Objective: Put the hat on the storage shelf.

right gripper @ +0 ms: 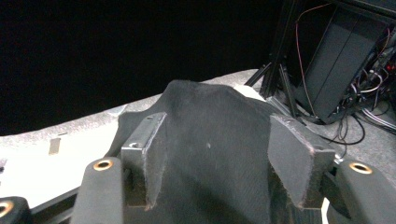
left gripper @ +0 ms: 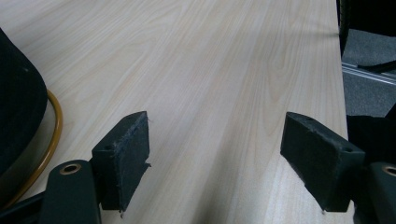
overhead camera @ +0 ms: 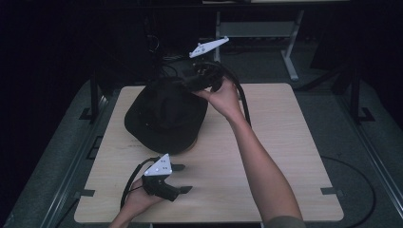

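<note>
1. Black hat [overhead camera: 166, 116] sits on the far left part of the desk [overhead camera: 280, 156], crown up, brim flat on the wood.
2. Right tool [overhead camera: 202, 78] is at the hat's far right edge, above the brim, held by the right hand [overhead camera: 223, 97].
3. In the right gripper view the right tool [right gripper: 219, 154] has its jaws released, well apart. Black hat fabric [right gripper: 210, 121] rises in the gap between them.
4. Its pads [right gripper: 296, 158] do not press on the fabric; cannot tell if a pad brushes it low down, that part is dark.
5. Left tool [overhead camera: 183, 178] is low over the near left part of the desk, near the hat's front brim but apart from it, held by the left hand [overhead camera: 138, 202].
6. In the left gripper view the left tool [left gripper: 217, 163] is released, jaws wide, bare wood between them, holding nothing.
7. Same view: hat's dark edge [left gripper: 18, 116] at far left, with a thin yellow-brown rim [left gripper: 56, 126] along it on the desk.
8. Grey plate [overhead camera: 209, 47] tops the right tool; a black cable [overhead camera: 244, 102] trails down past the wrist.
</note>
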Tool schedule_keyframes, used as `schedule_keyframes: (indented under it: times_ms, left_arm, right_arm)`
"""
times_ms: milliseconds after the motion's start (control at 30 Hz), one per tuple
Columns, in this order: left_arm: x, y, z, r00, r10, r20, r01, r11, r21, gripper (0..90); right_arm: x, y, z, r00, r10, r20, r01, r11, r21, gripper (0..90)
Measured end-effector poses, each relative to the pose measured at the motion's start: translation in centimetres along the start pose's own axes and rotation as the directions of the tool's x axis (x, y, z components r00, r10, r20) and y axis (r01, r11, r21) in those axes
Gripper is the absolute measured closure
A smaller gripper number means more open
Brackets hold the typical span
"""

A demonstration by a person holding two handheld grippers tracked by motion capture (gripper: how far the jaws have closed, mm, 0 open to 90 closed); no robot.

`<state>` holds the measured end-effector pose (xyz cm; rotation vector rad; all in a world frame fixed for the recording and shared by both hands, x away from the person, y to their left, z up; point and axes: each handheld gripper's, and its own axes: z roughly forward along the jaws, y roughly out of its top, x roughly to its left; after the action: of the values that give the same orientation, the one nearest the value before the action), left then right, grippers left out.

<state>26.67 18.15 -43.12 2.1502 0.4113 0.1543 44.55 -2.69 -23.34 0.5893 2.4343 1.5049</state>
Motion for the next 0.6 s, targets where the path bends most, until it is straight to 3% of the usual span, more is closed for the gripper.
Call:
schedule_keyframes:
  times_ms: [200, 600]
  left_arm:
    - [0.0, 0.0, 0.0, 1.0, -0.005, -0.005, 0.005, 1.0, -0.002, 22.0]
    - [0.3, -0.1, 0.0, 0.9999, -0.009, -0.014, 0.009, 1.0, 0.001, 20.6]
  right_arm:
    - [-0.4, -1.2, -1.7, 0.9991, 0.042, 0.006, -0.042, 0.999, -0.009, 33.1]
    - [-0.9, -4.1, -5.0, 0.9962, 0.079, 0.035, -0.079, 0.997, -0.003, 29.9]
